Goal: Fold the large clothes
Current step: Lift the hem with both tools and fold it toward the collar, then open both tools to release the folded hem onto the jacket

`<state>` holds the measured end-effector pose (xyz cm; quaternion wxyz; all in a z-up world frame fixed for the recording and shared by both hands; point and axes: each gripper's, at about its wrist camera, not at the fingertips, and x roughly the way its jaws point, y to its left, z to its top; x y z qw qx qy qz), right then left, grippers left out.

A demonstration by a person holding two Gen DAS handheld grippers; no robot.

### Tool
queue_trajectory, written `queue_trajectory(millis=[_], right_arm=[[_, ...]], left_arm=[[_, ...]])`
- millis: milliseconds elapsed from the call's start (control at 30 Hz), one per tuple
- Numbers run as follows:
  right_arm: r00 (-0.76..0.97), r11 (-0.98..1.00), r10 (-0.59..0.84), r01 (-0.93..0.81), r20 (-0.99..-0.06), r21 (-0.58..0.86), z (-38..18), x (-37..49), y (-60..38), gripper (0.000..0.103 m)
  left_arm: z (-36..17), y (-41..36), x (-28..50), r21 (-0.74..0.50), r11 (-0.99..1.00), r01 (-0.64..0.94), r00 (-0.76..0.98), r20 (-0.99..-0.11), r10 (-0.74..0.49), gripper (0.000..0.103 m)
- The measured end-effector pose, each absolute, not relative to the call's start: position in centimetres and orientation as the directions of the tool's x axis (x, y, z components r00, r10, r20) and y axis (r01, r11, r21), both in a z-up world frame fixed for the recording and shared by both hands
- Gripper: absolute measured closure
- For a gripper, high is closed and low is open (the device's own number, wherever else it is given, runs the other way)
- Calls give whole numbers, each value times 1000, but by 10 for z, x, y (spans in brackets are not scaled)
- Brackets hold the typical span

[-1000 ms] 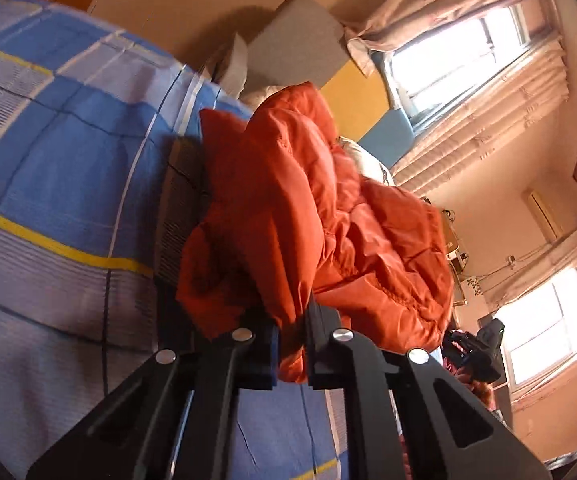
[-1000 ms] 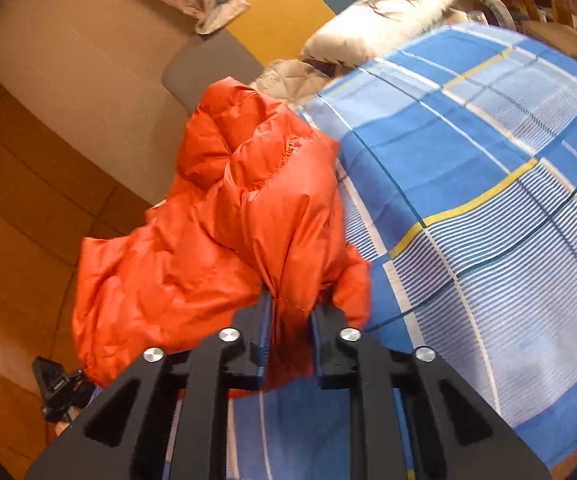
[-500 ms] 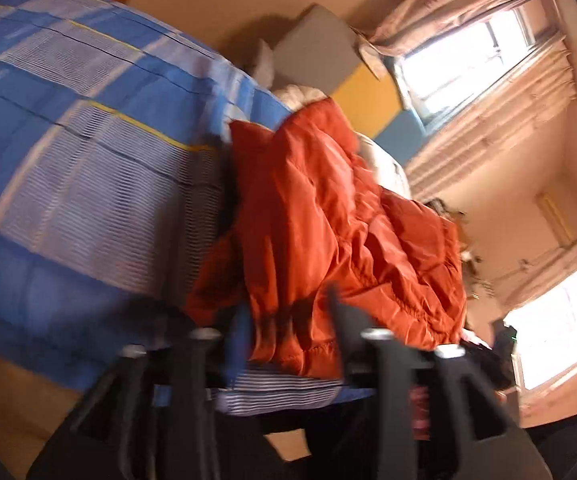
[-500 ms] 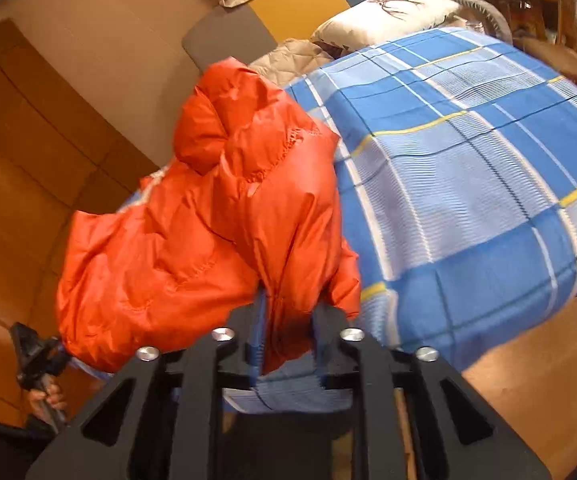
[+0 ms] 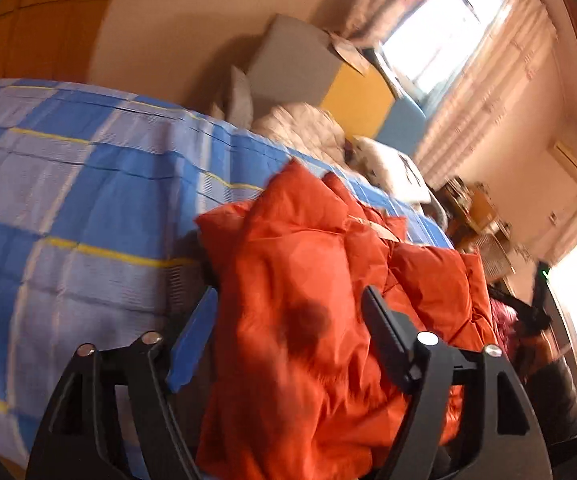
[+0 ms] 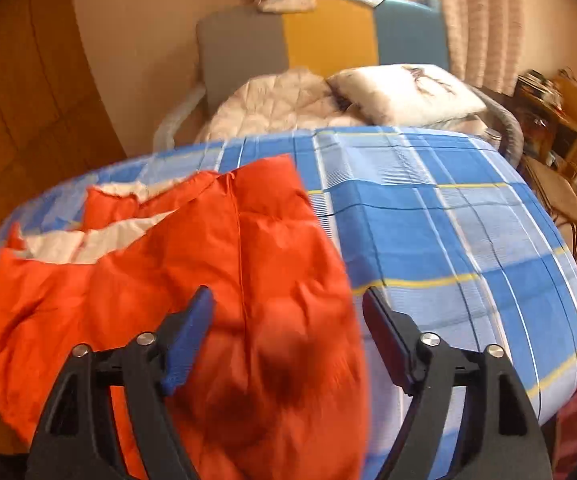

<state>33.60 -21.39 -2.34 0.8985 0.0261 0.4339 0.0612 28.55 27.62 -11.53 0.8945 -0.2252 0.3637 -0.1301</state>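
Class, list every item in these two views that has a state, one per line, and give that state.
Orange jacket: crumpled on the bed, pale lining showing, gripped by neither gripper.
Left hand-held gripper: open, jacket fabric between its jaws.
Right hand-held gripper: jaws opening, jacket below them.
Blue checked bedspread: spread flat over the bed.
White pillow: lying at the head of the bed.

Jacket (image 6: pixel 216 280) on bed (image 6: pixel 448 232), before pillow (image 6: pixel 404 92)

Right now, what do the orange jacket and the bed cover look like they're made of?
Orange jacket: puffy quilted shell, likely nylon or polyester with padding; slight sheen, stitched seams, pale lining showing. Checked bed cover: matte woven fabric, probably cotton; flat, printed blue plaid with yellow lines.
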Motion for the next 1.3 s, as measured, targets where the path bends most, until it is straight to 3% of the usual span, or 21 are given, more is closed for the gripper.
queue_trajectory(millis=[33, 67, 100, 133, 200, 300, 500, 700, 1067, 1300], right_arm=[[585, 989, 145, -115, -798, 95, -31, 347, -208, 26], [572, 989, 132, -125, -810, 73, -37, 355, -204, 33], [564, 989, 129, -135, -816, 63, -41, 358, -202, 54], [543, 986, 142, -154, -828, 68, -47, 362, -199, 61], [542, 985, 115, -168, -832, 27, -49, 364, -193, 82], [577, 990, 97, -140, -811, 19, -40, 358, -196, 91], [664, 996, 83, -48, -743, 69, -14, 355, -213, 96], [723, 996, 54, 10, -689, 89, -2, 377, -210, 97], [640, 993, -62, 118, -766, 18, -69, 445, -200, 97], [606, 990, -87, 140, -790, -1, -91, 456, -202, 97]], left_arm=[[-118, 271, 293, -478, 876, 68, 688, -613, -388, 48], [-119, 266, 299, -466, 881, 80, 675, -625, -392, 54], [-120, 262, 301, -455, 886, 93, 669, -630, -394, 68], [-121, 258, 304, -429, 898, 96, 668, -641, -378, 80], [-121, 255, 305, -414, 905, 100, 674, -641, -367, 91], [-114, 259, 300, -408, 909, 81, 712, -615, -339, 97], [-102, 287, 299, -496, 868, 19, 788, -527, -319, 99], [-106, 290, 327, -521, 853, -37, 810, -516, -280, 100], [-155, 283, 402, -402, 898, -180, 711, -684, -163, 100], [-168, 276, 411, -367, 906, -212, 683, -718, -131, 98]])
